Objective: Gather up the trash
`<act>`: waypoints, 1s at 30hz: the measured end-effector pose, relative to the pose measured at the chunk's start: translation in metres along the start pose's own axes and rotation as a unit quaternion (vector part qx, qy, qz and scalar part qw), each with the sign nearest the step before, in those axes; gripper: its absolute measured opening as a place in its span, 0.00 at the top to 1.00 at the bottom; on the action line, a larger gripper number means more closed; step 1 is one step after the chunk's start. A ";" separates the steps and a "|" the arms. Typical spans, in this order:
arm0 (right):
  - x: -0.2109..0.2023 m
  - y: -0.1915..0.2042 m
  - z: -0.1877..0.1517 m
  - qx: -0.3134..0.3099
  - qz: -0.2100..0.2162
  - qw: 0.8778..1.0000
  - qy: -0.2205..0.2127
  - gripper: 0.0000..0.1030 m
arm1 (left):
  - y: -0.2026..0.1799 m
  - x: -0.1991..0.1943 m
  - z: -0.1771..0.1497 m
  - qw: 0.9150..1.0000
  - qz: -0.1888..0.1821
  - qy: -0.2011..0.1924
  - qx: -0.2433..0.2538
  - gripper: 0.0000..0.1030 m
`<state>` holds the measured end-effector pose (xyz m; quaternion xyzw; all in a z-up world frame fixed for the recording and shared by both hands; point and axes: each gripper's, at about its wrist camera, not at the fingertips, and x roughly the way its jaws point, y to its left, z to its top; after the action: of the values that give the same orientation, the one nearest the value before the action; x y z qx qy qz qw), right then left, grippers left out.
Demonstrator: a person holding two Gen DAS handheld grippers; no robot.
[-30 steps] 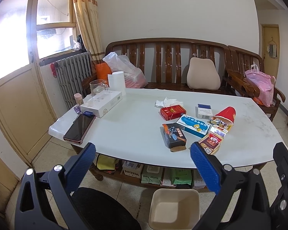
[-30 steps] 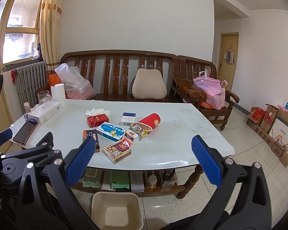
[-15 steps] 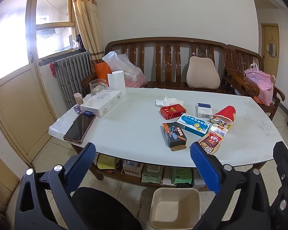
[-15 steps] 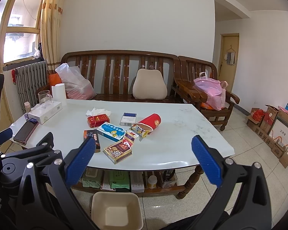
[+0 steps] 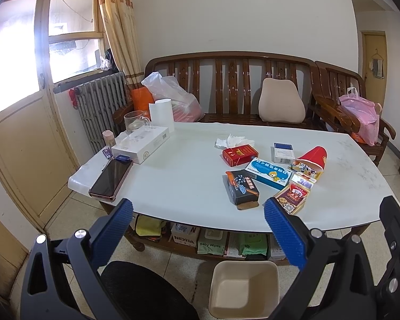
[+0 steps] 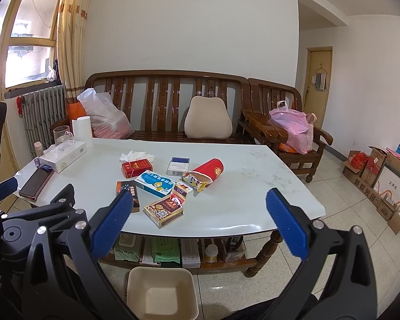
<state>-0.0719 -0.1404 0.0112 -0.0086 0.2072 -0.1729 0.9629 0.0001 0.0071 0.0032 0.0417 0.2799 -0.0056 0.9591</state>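
I am holding both the left gripper (image 5: 197,229) and right gripper (image 6: 200,218) spread and empty, nothing collected yet: trash (image 6: 168,184) is lying on the table (image 6: 253,200), the bin (image 6: 161,293) waiting empty below.

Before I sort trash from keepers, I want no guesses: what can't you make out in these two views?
- Red paper cup, both views: it lies on its side; wrappers at its mouth hide the inside.
- Boxes such as the black box: lids shut, so full or empty is unknown; small print unreadable.
- Beige bin, right wrist view: near rim cut off by the bottom edge.
- Lower shelf, both views: tabletop and open gripper fingers partly cover it.
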 end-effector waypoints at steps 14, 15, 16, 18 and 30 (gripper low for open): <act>0.000 0.000 0.000 0.000 -0.001 1.000 0.000 0.05 | -0.002 -0.001 0.000 1.000 0.002 0.000 0.003 0.06; 0.000 0.000 0.000 -0.001 -0.001 1.000 0.000 0.05 | -0.002 -0.002 0.001 1.000 0.003 0.000 0.003 0.06; 0.000 0.000 0.000 0.000 0.000 1.000 0.000 0.05 | -0.002 -0.002 0.001 1.000 0.004 0.000 0.003 0.06; 0.000 0.000 0.000 0.000 0.001 1.000 0.000 0.05 | -0.003 -0.002 0.002 1.000 0.004 0.000 0.004 0.06; 0.014 -0.021 0.024 -0.080 0.033 0.996 -0.005 0.05 | 0.022 0.042 0.046 0.991 -0.080 0.080 0.076 0.06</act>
<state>-0.0575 -0.1664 0.0295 -0.0801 0.2155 -0.1238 0.9653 0.0606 0.0256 0.0209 0.0919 0.3568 -0.1004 0.9242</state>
